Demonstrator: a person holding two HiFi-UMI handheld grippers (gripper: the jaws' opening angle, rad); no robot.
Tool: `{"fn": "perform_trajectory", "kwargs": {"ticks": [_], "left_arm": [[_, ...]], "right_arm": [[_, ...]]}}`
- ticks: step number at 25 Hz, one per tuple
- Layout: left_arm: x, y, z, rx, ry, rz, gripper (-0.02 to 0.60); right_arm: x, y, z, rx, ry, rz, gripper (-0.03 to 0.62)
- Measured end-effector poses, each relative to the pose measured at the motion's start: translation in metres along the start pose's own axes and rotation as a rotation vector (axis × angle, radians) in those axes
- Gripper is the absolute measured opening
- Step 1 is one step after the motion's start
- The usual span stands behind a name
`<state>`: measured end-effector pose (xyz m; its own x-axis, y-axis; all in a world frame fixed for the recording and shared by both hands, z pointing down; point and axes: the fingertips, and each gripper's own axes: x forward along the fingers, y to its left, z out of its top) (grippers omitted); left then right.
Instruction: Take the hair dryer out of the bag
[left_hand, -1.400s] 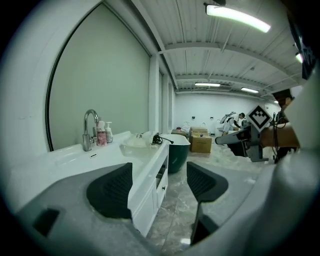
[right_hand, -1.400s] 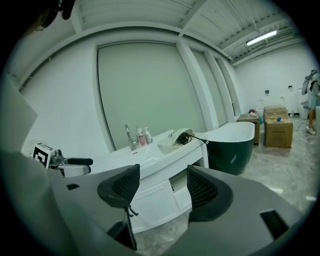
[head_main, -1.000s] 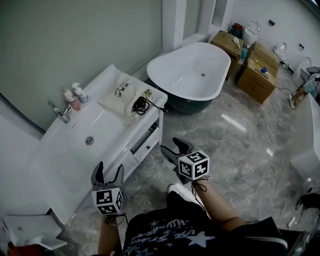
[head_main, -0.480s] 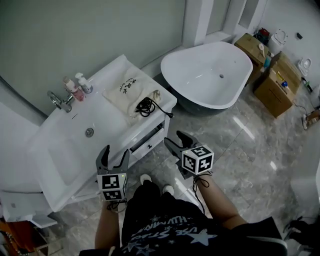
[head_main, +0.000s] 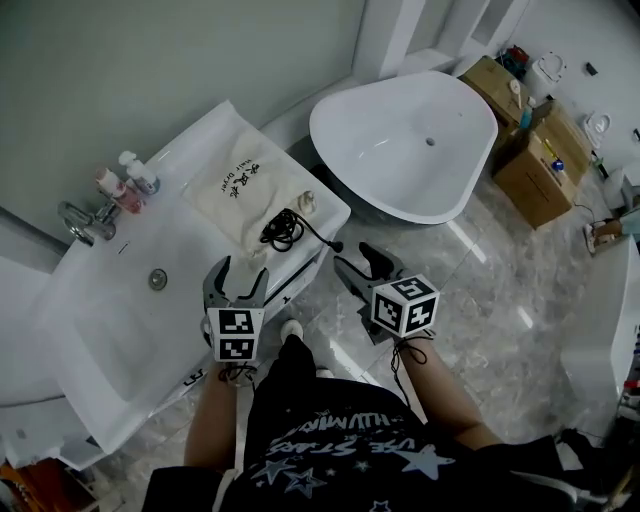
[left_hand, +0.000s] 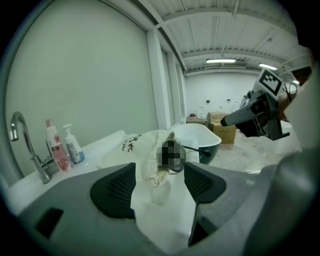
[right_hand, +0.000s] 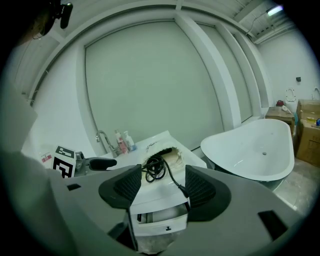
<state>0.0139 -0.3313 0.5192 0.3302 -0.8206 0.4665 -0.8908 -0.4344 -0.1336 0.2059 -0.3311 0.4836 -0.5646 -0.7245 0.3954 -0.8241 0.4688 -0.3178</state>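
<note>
The cream bag (head_main: 240, 190), hair dryer hidden, black cord (head_main: 283, 230) coiled at its mouth, lies on the white tabletop (head_main: 180, 240) beside the sink (head_main: 120, 320), bathtub (head_main: 405, 140) and marble floor (head_main: 500, 300) beyond; the left gripper (head_main: 238, 272), jaws just narrowed slightly, and the right gripper (head_main: 355, 258) are released, empty.

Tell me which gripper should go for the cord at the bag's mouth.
Right, probably. The right gripper faces the open mouth of the bag, with the black cord framed ahead between its open jaws. The left gripper, empty, its open jaws just closing slightly, sees the bag more side-on.
</note>
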Motion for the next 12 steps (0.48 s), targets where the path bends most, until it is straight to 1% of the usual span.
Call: {"fn": "perform_trajectory", "kwargs": {"ticks": [5, 8, 12], "left_arm": [[0.050, 0.005, -0.017, -0.012, 0.070, -0.051, 0.318], [0.067, 0.012, -0.028, 0.008, 0.112, -0.063, 0.314], [0.083, 0.023, -0.030, 0.063, 0.132, -0.057, 0.261]], "right_arm": [[0.033, -0.015, 0.021, 0.008, 0.010, -0.021, 0.258], [0.049, -0.016, 0.028, 0.005, 0.022, -0.019, 0.258], [0.068, -0.017, 0.032, 0.002, 0.037, -0.018, 0.258]]}}
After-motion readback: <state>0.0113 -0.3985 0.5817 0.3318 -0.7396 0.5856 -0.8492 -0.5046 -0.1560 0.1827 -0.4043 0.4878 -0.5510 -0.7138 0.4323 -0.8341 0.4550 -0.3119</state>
